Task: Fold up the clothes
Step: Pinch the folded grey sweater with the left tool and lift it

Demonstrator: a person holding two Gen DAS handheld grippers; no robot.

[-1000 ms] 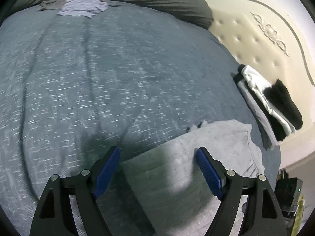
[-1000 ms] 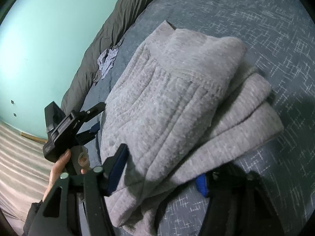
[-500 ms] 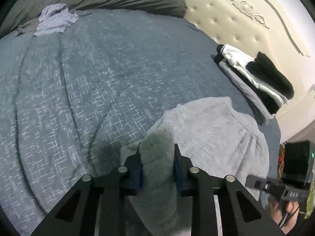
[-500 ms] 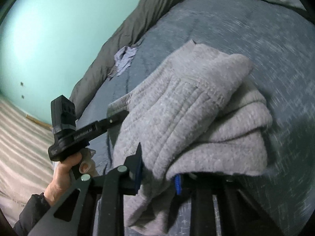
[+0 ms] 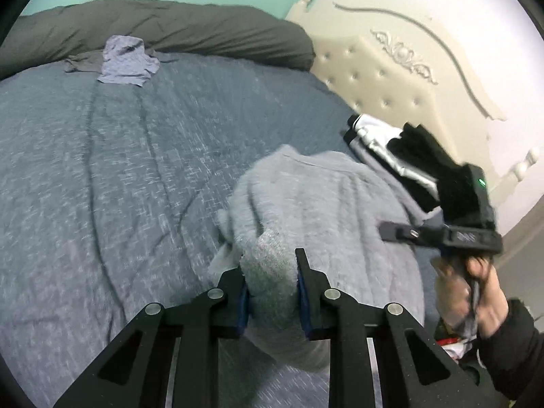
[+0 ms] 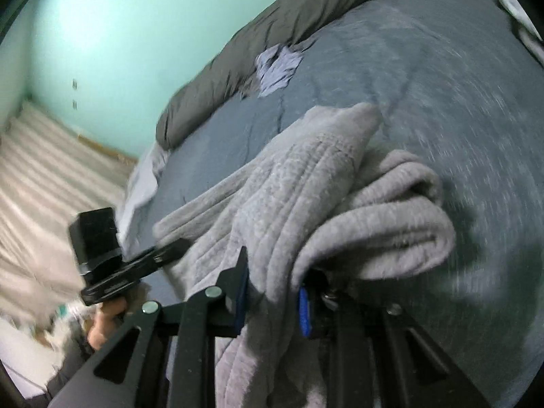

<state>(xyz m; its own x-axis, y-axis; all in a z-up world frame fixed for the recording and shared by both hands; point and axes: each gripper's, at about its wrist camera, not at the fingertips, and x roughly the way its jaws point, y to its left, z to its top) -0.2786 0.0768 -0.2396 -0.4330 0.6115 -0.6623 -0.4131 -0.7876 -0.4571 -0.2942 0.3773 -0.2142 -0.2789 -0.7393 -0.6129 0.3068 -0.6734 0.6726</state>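
A thick grey fleece garment [image 5: 323, 200] hangs folded between both grippers above the blue-grey bed cover [image 5: 102, 176]. My left gripper [image 5: 270, 292] is shut on a bunched edge of it, the blue pads pressing the cloth from both sides. In the right wrist view the same grey garment [image 6: 306, 190] drapes in rolled layers over my right gripper [image 6: 272, 302], which is shut on another edge. The other hand's gripper [image 5: 442, 234] shows at the right of the left wrist view, and the left one [image 6: 115, 265] at the lower left of the right wrist view.
A crumpled lilac cloth [image 5: 127, 61] lies at the far side of the bed by a dark grey duvet roll [image 5: 170, 30]. A stack of folded black, white and grey clothes [image 5: 391, 146] sits by the cream headboard [image 5: 391, 68]. Striped floor [image 6: 40, 170] lies beside the bed.
Both grippers closed on the grey garment, which lay flat on the bed a second ago, and lifted it. The garment now hangs bunched between them and the bed looks further below.
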